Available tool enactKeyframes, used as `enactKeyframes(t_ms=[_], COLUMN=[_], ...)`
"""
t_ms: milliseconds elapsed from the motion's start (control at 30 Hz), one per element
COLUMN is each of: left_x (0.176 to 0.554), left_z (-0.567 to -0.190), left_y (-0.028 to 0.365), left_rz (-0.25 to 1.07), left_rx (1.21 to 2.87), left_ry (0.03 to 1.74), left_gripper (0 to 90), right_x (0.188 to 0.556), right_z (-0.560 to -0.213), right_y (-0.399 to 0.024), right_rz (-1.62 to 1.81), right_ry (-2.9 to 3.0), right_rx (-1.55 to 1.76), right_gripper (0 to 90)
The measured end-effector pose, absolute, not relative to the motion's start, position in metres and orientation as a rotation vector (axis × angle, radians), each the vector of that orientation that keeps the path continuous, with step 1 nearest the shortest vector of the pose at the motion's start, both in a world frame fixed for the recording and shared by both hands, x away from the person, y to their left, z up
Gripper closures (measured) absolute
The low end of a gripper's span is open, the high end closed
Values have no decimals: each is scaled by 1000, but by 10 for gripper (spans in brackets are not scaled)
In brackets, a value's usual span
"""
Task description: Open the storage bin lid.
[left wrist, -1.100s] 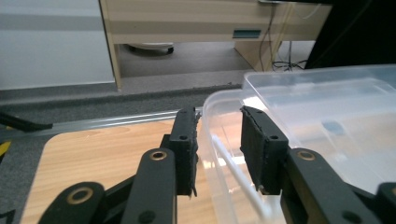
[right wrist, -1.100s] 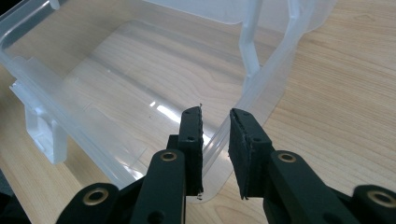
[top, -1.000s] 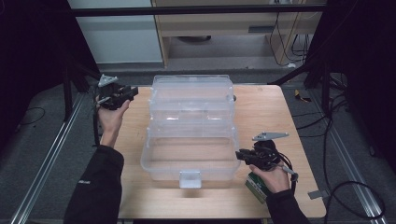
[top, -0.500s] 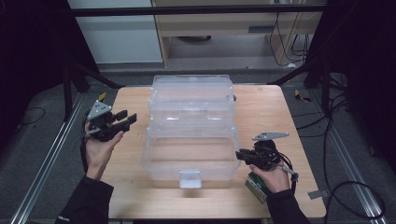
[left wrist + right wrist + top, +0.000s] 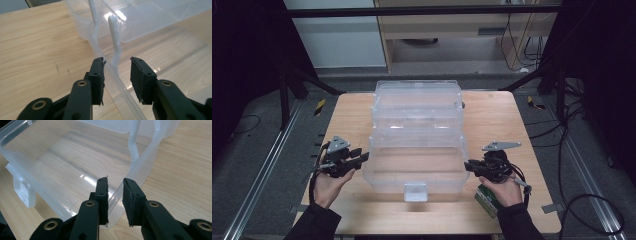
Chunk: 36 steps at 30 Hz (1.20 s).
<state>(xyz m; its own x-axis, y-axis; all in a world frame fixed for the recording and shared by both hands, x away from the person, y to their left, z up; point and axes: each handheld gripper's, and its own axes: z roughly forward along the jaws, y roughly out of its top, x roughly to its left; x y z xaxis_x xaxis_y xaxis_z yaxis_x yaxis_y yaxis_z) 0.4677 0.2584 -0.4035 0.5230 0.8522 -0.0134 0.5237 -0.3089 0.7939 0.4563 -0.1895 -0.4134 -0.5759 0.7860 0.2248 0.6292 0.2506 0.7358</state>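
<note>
Both hand-held grippers (image 5: 362, 159) (image 5: 468, 166) straddle the clear bin's (image 5: 417, 150) rims.

A clear plastic box (image 5: 414, 165) sits in the middle of the wooden worktop (image 5: 492, 112), its open lid (image 5: 417, 100) lying flat behind it. A small latch (image 5: 415, 191) hangs at the front wall. The left claw (image 5: 360, 160) is held just beside the box's left rim, its jaws having just been closing, apart from the wall. The right claw (image 5: 468, 166) is at the right rim. A green card (image 5: 486, 200) lies under the right hand (image 5: 501, 187).
</note>
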Motion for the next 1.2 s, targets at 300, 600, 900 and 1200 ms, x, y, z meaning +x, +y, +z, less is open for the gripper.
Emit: enactKeyframes(t_ms=[300,600,900,1200], left_x=[467,467,460,466], left_z=[-413,-415,-402,-401], left_y=[258,257,265,292], left_rz=[472,480,533,629], left_rx=[1977,1979,1932,1885], left_ry=[1147,1157,1118,1177], left_gripper=[749,726,573,428], right_x=[456,456,442,437], right_z=[-413,-412,-386,-367], right_y=[-189,-188,-199,-221], right_rz=[1223,1211,1201,1146], right_ry=[2323,2322,2287,2240], right_rx=[1328,1333,1260,1322], right_gripper=[747,747,600,473])
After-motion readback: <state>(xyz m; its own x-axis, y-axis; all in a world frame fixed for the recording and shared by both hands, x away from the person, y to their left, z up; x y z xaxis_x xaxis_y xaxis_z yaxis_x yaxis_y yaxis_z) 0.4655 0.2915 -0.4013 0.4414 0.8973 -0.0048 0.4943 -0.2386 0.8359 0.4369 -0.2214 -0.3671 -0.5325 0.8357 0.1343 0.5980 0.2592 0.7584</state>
